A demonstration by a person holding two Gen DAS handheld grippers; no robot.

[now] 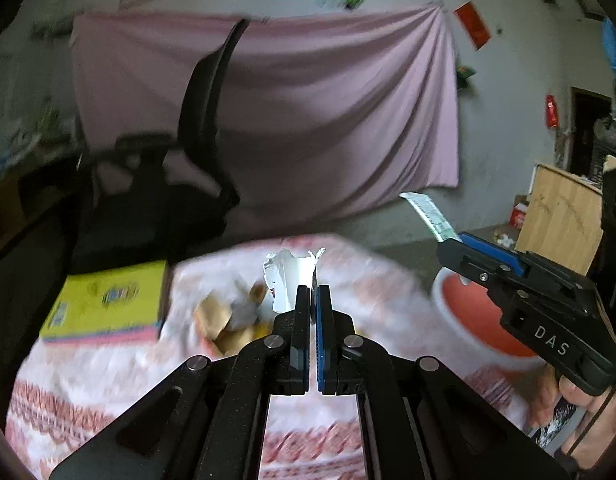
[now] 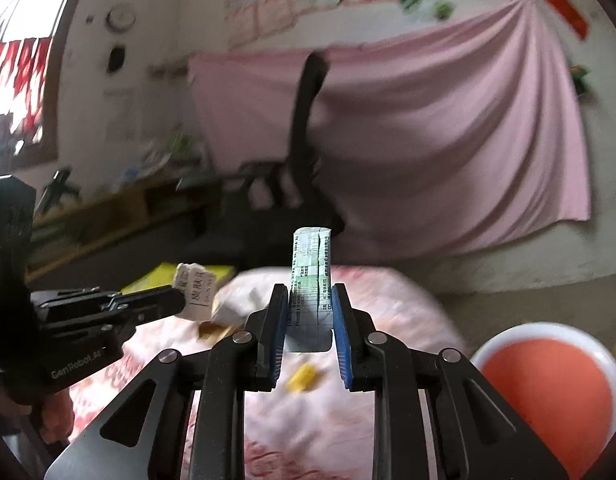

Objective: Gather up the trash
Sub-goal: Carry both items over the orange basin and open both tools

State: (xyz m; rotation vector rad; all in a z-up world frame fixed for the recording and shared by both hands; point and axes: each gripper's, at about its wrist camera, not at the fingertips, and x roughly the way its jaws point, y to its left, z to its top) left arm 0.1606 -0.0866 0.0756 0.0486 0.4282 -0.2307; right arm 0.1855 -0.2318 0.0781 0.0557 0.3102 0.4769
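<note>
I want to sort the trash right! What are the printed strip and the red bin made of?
The printed strip in the right hand-held gripper looks like thin matte paper: it is folded and covered in fine print. The red bin seems smooth plastic with a white rim, though blur leaves that unsure.

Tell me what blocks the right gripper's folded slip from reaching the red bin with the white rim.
Nothing visible does. The right gripper holds the folded printed paper slip above the patterned tablecloth, and the red bin with the white rim sits open to its right, with only open air between them.
</note>
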